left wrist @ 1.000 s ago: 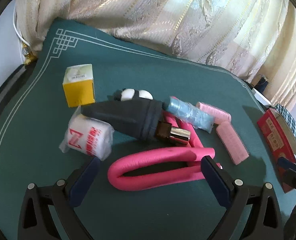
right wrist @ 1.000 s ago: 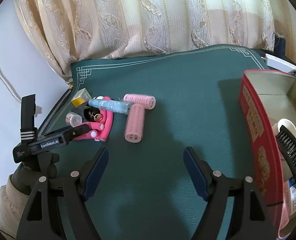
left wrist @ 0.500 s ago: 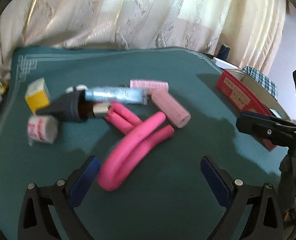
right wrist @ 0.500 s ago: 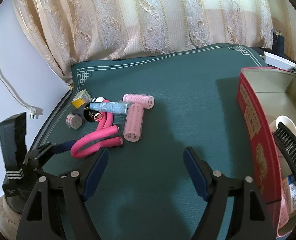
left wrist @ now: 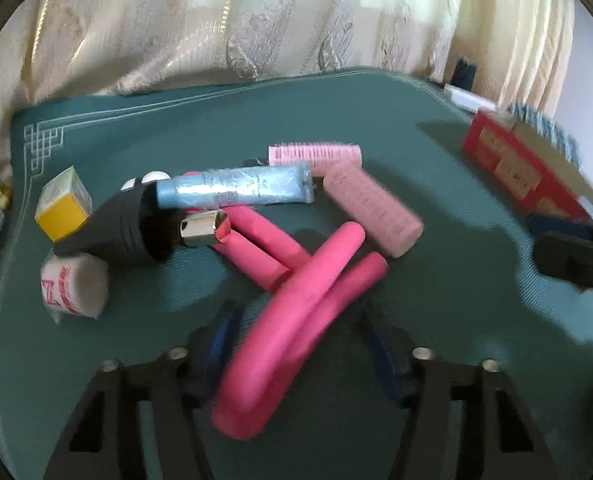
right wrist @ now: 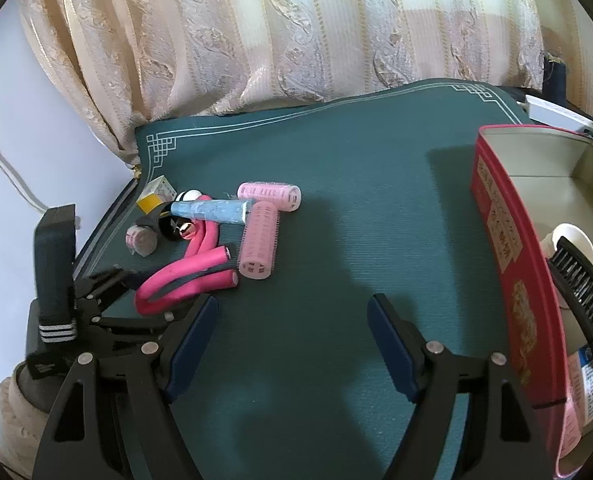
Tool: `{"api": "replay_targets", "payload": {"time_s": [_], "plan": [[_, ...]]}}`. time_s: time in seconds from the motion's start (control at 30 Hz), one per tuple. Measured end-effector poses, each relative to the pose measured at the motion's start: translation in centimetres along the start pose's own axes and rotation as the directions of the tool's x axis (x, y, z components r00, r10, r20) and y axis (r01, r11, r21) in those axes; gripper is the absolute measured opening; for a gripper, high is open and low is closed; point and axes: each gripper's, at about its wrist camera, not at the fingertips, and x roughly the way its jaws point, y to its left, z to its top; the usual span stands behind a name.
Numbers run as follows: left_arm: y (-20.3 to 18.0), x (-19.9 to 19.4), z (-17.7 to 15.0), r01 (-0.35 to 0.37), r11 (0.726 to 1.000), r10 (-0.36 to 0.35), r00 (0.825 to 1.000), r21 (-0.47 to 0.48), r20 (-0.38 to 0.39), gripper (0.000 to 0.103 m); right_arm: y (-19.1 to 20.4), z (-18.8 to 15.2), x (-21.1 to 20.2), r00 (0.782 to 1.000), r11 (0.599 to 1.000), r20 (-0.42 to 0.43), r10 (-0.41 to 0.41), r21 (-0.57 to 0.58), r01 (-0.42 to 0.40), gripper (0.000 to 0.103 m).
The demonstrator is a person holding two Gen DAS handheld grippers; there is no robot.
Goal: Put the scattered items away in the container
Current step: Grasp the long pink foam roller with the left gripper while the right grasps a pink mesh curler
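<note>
**Left gripper closes around the bent foam curler; right gripper waits apart**

We see our left gripper low over the green mat, its blue-padded fingers set either side of the folded end of a hot-pink foam curler. The view is blurred by motion, and a gap shows on the right side of the curler, so we cannot tell whether the pads are clamped on it or only near it. From the right wrist view the curler's bend lies just at the left gripper's tips.

Our right gripper hovers above bare mat with its fingers spread wide and nothing between them.

The rest of the scatter sits in one cluster on the mat: a second pink foam curler, two pale pink roller curlers, a blue foil-wrapped tube resting across the pile, a dark cone-shaped item with a gold metal piece at its mouth, a yellow and white box, and a small white wrapped roll.

The red container stands at the mat's right side, well apart from the cluster. A black comb and a white round item already lie inside it. A cream patterned curtain hangs behind.
</note>
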Motion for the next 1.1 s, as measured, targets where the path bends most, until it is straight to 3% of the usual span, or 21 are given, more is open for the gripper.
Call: {"api": "replay_targets", "payload": {"time_s": [0.1,0.17,0.27,0.53,0.63,0.83,0.97,1.07,1.1], "plan": [[0.4,-0.6,-0.3,0.027,0.998,-0.026,1.0,-0.048,0.015,0.031,0.2,0.2,0.3,1.0,1.0,-0.008,-0.004,-0.005,0.004,0.08],[0.7,-1.1,-0.8,0.089,0.992,-0.087,0.996,-0.092,0.029,0.027,0.4,0.5,0.4,1.0,1.0,-0.017,-0.001,-0.009,0.0,0.08],[0.6,-2.4,-1.7,0.125,0.984,-0.117,0.991,-0.129,0.071,0.026,0.8,1.1,0.8,0.999,1.0,-0.037,0.013,-0.013,-0.013,0.08],[1.6,-4.2,-2.5,0.157,0.97,-0.132,0.981,-0.183,0.139,0.026,2.7,3.2,4.1,0.995,0.995,-0.093,-0.042,-0.099,0.033,0.08],[1.8,-3.8,-2.8,0.142,0.973,-0.12,0.985,-0.184,0.127,0.026,3.3,3.9,5.9,0.991,0.992,-0.123,-0.053,-0.123,0.038,0.066],[0.8,-2.4,-2.5,0.149,0.978,-0.138,0.987,-0.148,0.077,0.027,4.8,5.0,8.6,0.986,0.979,-0.133,-0.105,-0.19,0.079,0.055],[0.3,-1.5,-2.2,0.155,0.979,-0.15,0.988,-0.136,0.045,0.027,4.6,5.1,10.6,0.978,0.975,-0.166,-0.126,-0.204,0.091,0.033],[0.6,-1.5,-2.2,0.171,0.974,-0.165,0.985,-0.149,0.051,0.027,4.0,4.8,10.7,0.981,0.977,-0.153,-0.122,-0.193,0.091,0.032],[0.6,-1.6,-2.2,0.17,0.974,-0.163,0.985,-0.152,0.055,0.021,3.9,4.7,10.4,0.982,0.977,-0.145,-0.124,-0.19,0.096,0.032]]}}
